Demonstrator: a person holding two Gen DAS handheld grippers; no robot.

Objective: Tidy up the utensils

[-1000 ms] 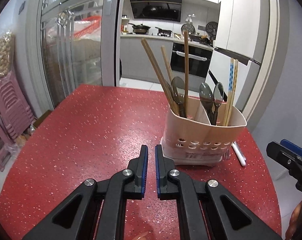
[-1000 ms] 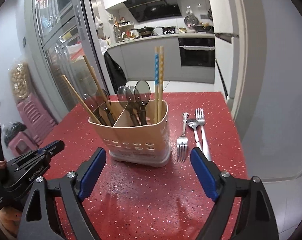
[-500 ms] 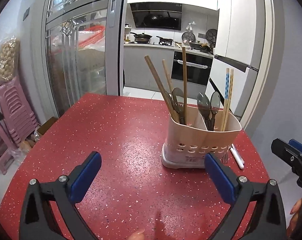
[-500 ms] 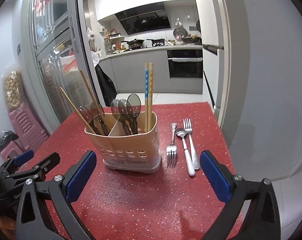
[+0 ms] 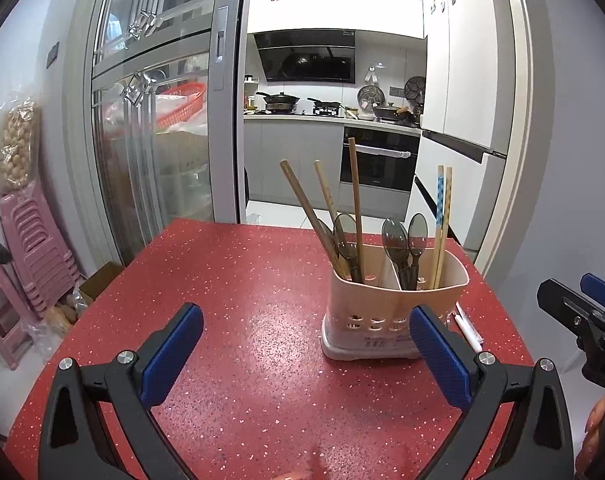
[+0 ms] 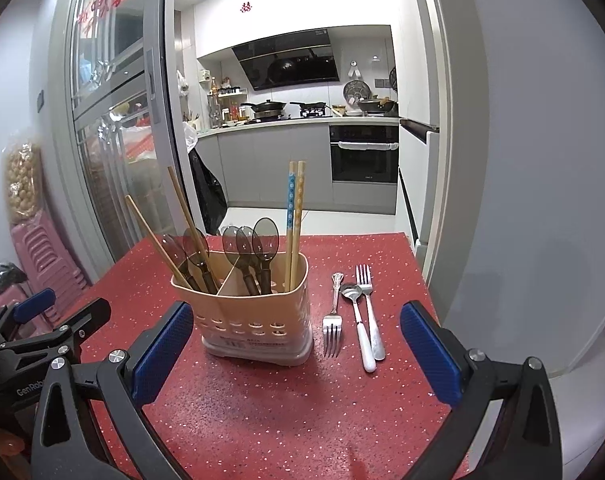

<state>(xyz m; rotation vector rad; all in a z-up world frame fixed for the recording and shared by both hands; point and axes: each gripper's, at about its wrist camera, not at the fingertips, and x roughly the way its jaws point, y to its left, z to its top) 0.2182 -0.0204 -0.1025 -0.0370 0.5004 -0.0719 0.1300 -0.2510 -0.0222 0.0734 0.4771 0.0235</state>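
Note:
A beige two-compartment utensil holder (image 6: pixel 258 320) (image 5: pixel 382 320) stands on the red table (image 6: pixel 262 400), holding wooden chopsticks (image 6: pixel 182 224), dark plastic spoons (image 6: pixel 246 248) and a patterned chopstick pair (image 6: pixel 294 224). To its right on the table lie a fork (image 6: pixel 332 320), a white-handled spoon (image 6: pixel 358 328) and a second fork (image 6: pixel 370 312). My right gripper (image 6: pixel 296 344) is open and empty, in front of the holder and the cutlery. My left gripper (image 5: pixel 306 344) is open and empty, in front of and left of the holder.
The table's right edge (image 6: pixel 434 312) runs close beside the forks. Pink stools (image 5: pixel 26 248) are stacked on the floor to the left. A glass sliding door (image 5: pixel 150 140) and the kitchen (image 5: pixel 334 128) lie beyond the table's far edge.
My left gripper has gone from shut to wide open. Both grippers have drawn back and risen a little, so the holder looks farther away.

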